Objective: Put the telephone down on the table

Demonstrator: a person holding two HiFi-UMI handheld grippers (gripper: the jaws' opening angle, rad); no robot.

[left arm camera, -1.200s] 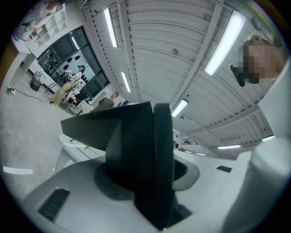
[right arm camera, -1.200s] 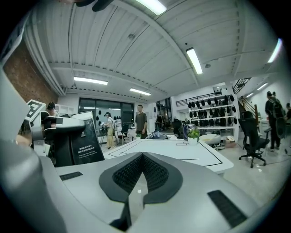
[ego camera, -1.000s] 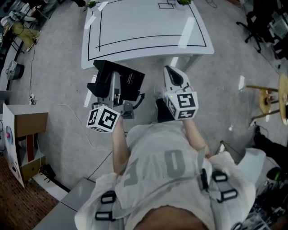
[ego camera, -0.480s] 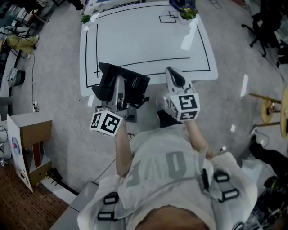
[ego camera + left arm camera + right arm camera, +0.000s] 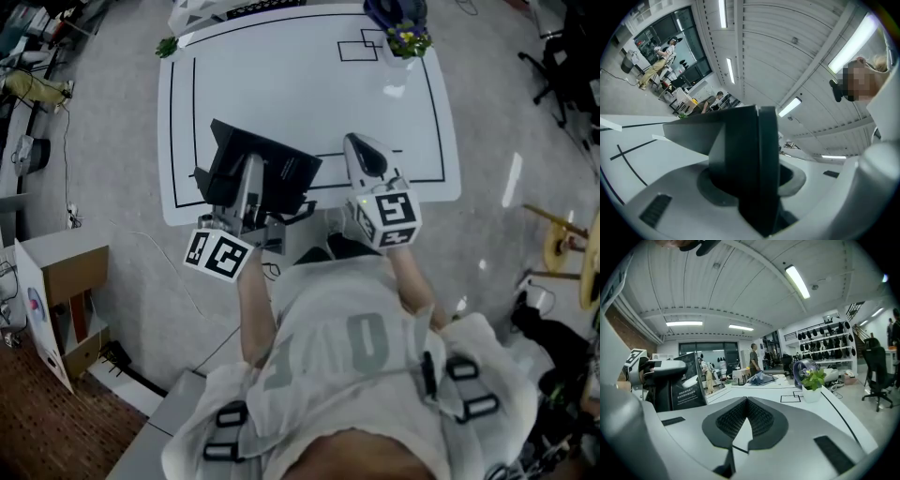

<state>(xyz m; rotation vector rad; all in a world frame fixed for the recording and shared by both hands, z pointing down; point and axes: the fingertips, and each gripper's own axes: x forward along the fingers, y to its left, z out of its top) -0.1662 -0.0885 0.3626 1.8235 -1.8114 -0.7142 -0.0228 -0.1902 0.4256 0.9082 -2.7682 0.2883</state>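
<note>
Now that the left claw [image 5: 246, 187], pinching the boxy black telephone [image 5: 281, 169], has reached the white surface [image 5: 300, 94], lowering probably follows; the right claw [image 5: 746, 404] is pressed together.

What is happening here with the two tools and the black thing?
A person holds a black telephone clamped in the left tool, over the near edge of the white table. It seems to be in the air, not yet set down. The right tool is shut and empty beside it.
</note>
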